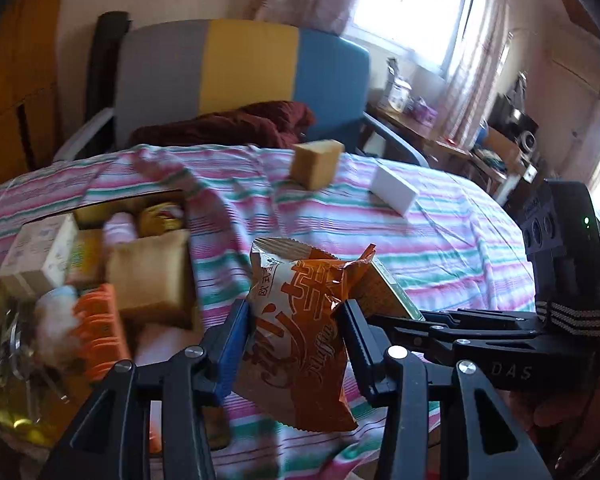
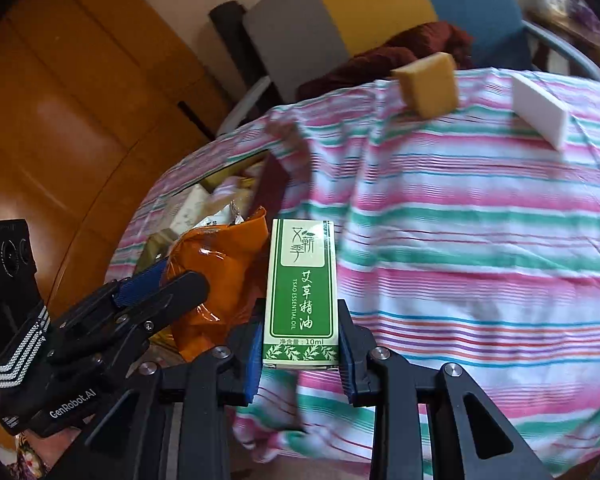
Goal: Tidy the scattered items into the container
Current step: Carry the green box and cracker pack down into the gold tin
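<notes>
Holding orange snack packet (image 1: 300,320) in left gripper (image 1: 296,344), box (image 1: 32,224) crowded

Your left gripper (image 1: 296,328): its jaws are clamped on an orange snack packet (image 1: 300,340), held above the striped cloth (image 1: 440,240).
Your right gripper (image 1: 480,336): it reaches in from the right, just behind the packet, holding a green box (image 1: 388,292) whose edge you can see.
Container (image 1: 100,208): an open box to your left, crowded with small boxes and an orange comb-like piece (image 1: 100,328).
Loose items: a tan block (image 1: 316,164) and a white block (image 1: 394,190) lie farther back on the cloth, apart.
Background: a grey, yellow and blue chair (image 1: 240,76).
</notes>
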`<state>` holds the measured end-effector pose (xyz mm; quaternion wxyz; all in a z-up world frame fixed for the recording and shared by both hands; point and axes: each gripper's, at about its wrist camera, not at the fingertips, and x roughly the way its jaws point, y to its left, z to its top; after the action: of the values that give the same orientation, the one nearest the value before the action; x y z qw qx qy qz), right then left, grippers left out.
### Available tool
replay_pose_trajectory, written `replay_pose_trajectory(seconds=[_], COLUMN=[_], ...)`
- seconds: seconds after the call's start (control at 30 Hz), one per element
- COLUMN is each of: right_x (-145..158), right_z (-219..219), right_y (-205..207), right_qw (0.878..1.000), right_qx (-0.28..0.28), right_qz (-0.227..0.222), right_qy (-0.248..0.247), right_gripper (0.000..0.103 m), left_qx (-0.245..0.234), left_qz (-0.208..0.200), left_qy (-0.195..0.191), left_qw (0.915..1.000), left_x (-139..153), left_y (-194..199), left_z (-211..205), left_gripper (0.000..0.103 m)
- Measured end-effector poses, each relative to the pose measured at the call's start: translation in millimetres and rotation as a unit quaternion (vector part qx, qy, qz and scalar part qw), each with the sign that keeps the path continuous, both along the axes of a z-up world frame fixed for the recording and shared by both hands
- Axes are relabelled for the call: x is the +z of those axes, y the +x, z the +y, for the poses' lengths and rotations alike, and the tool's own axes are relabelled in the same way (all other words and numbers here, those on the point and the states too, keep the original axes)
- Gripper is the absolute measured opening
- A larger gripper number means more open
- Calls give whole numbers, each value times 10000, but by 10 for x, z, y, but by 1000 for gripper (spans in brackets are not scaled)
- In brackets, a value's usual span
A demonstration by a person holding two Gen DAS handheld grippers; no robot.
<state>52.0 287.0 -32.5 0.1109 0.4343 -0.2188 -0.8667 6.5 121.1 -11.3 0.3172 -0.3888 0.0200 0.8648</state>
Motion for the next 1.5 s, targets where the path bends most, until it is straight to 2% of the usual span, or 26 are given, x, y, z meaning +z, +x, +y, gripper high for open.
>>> replay_pose_trajectory(seconds=[0.27,0.37,0.5,0.7,0.87,0.93,1.0,1.07,1.17,1.27,1.33,1.5], right_x=[102,116,93,69,77,67,62,68,111,149,168,136], right_z=[-779,-959,-1048,-1112,-1145,-1151,-1154,-1139,-1108,-1108,-1159,-1307], right_y=[-388,-533,-651,-768,-759,-772,-785,-776,-737,-725,-742,-923], right_qw=[9968,9963,9963,9965,9963,9965,9968,9969,9968,9964,9959,9949], right_qx=[786,845,851,841,856,838,794,792,797,845,900,1005], right_qz=[87,98,42,-7,12,3,-11,-27,29,70,117,30], right_qy=[-86,-99,-52,-9,23,20,41,27,85,21,70,97], right_gripper=[31,31,31,31,31,31,31,31,31,31,31,31], left_qx=[1099,1443,1763,1748,1992,1898,1933,1917,1927,2209,2321,1994], left_qz=[-97,-239,-319,-498,-374,-314,-22,77,67,113,158,81], left_qy=[155,154,-56,-69,209,124,-149,-322,-25,285,355,-22], left_qw=[9938,9891,9838,9833,9790,9812,9810,9809,9812,9748,9719,9799], left_x=[1,-90,-235,-362,-352,-384,-423,-430,-335,-198,-152,-258], left_y=[-150,-224,-290,-380,-390,-447,-512,-569,-538,-415,-336,-313], left_z=[-894,-1192,-1387,-1394,-1503,-1450,-1330,-1231,-1331,-1610,-1736,-1616], left_gripper=[47,47,47,48,46,40,40,40,40,40,39,38])
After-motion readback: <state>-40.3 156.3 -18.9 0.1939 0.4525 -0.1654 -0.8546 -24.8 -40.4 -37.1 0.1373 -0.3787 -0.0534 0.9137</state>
